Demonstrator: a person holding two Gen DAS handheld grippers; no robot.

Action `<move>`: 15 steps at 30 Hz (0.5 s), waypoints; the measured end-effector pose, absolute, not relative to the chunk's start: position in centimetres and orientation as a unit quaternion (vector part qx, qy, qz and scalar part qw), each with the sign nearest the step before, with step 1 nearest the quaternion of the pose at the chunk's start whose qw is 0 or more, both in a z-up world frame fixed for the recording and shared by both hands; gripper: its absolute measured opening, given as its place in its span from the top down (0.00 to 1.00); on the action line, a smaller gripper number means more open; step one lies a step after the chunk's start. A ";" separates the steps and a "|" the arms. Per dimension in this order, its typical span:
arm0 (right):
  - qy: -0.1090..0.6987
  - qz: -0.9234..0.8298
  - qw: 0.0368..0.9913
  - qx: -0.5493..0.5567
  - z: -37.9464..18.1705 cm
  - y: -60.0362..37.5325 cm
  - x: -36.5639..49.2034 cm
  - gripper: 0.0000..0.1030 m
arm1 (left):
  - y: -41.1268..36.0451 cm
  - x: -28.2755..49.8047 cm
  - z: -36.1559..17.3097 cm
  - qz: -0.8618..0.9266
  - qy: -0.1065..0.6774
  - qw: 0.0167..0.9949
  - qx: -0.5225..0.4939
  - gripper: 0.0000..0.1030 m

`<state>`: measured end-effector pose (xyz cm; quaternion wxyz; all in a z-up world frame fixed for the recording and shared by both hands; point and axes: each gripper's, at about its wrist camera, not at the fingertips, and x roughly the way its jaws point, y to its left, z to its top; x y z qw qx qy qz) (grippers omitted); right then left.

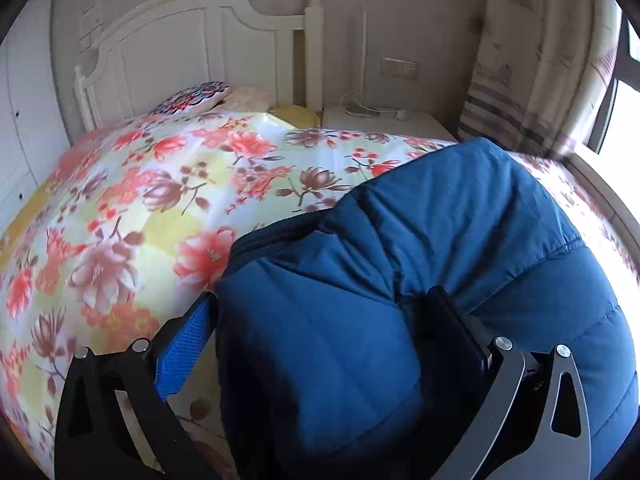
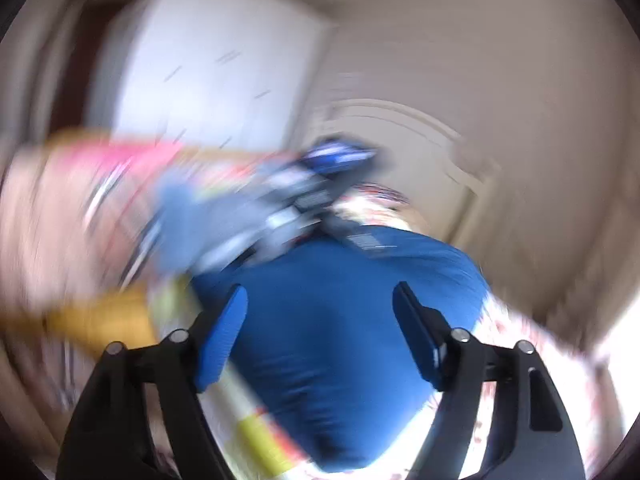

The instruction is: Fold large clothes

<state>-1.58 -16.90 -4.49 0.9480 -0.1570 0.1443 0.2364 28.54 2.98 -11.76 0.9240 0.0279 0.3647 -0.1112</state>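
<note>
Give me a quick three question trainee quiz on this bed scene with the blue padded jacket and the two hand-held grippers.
1. True or false: the blue padded jacket lies on a plain white sheet.
2. Which hand-held gripper has jacket fabric bunched between its fingers: A) left hand-held gripper B) right hand-held gripper?
3. What furniture stands behind the pillows?

Key
1. False: the floral bedspread is under it.
2. A; the right one's jaws stand apart, with no fabric pinched.
3. A white headboard.
</note>
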 end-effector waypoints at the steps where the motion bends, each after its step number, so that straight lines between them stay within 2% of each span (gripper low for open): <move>1: 0.148 0.223 0.955 -0.129 -3.8 -18.1 -0.8 0.38 | 3.2 28.3 -11.8 -0.111 0.364 0.924 0.026 0.04; 2: 0.151 0.207 0.960 -0.113 -3.4 -19.0 -0.1 0.44 | 3.2 28.2 -11.8 -0.108 0.363 0.925 0.028 0.04; 3: 0.158 0.194 0.963 -0.105 -3.4 -19.6 0.7 0.46 | 3.0 28.0 -11.6 -0.106 0.361 0.926 0.031 0.04; 5: 0.184 0.201 0.957 -0.103 -4.5 -19.4 1.9 0.46 | 2.8 27.9 -11.6 -0.101 0.356 0.928 0.037 0.04; 7: 0.240 0.217 0.936 -0.140 -8.4 -17.6 3.3 0.44 | 3.0 28.0 -11.7 -0.107 0.355 0.928 0.030 0.04; 9: 0.214 0.199 0.943 -0.157 -10.1 -17.2 2.6 0.44 | 3.2 27.8 -11.7 -0.109 0.355 0.928 0.024 0.04; 13: 0.262 0.239 0.920 -0.165 -7.6 -17.8 4.5 0.48 | 3.2 27.7 -11.8 -0.103 0.355 0.929 0.026 0.04; 15: 0.240 0.214 0.929 -0.183 -5.2 -18.7 5.9 0.48 | 3.2 27.7 -11.8 -0.100 0.354 0.929 0.028 0.04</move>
